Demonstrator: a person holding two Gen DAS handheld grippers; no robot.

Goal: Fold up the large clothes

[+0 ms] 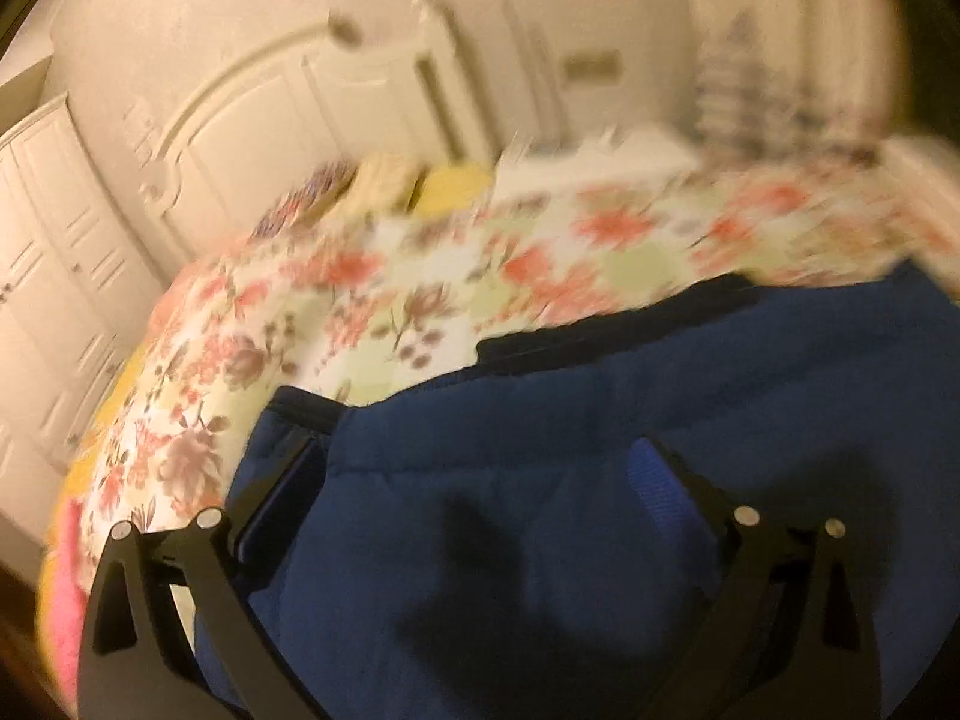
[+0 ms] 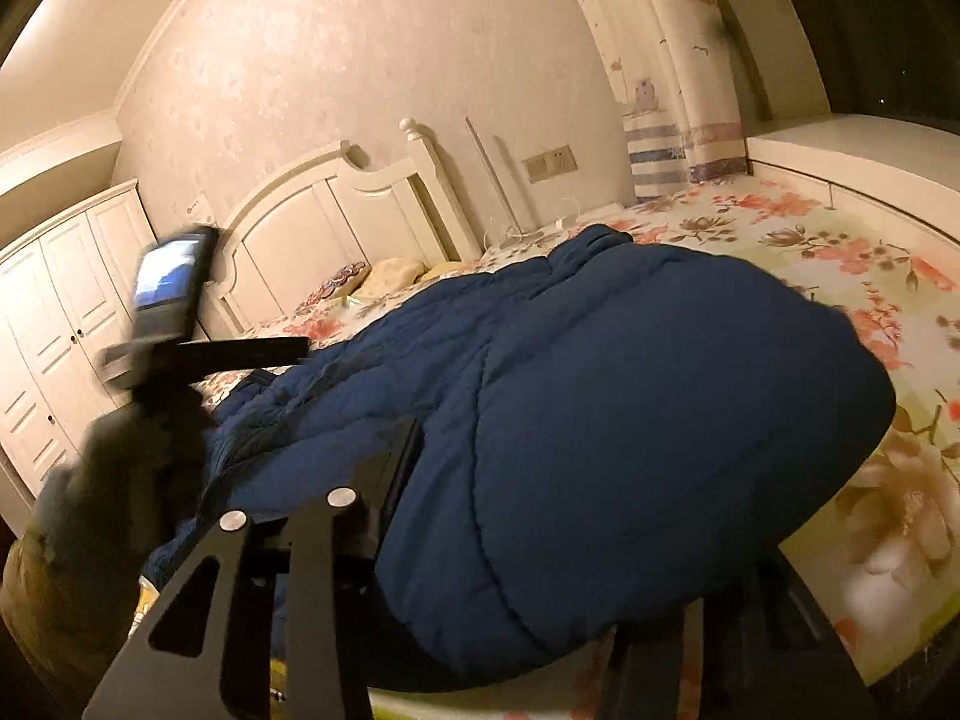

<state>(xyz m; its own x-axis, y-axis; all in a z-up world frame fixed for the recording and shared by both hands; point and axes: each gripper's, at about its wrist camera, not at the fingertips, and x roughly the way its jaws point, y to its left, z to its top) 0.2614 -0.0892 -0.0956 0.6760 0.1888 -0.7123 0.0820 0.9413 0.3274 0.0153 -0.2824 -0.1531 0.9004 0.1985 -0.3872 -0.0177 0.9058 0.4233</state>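
Both wrist views sit close over the blue coat (image 1: 600, 480) on the bed (image 1: 420, 300), angled down toward the headboard (image 2: 312, 222); left view blurred.

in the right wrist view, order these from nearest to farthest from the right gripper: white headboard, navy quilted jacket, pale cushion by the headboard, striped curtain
1. navy quilted jacket, bulging between the fingers of the right gripper
2. pale cushion, left of centre, at the head of the bed
3. white headboard, just behind the cushion
4. striped curtain, far right corner
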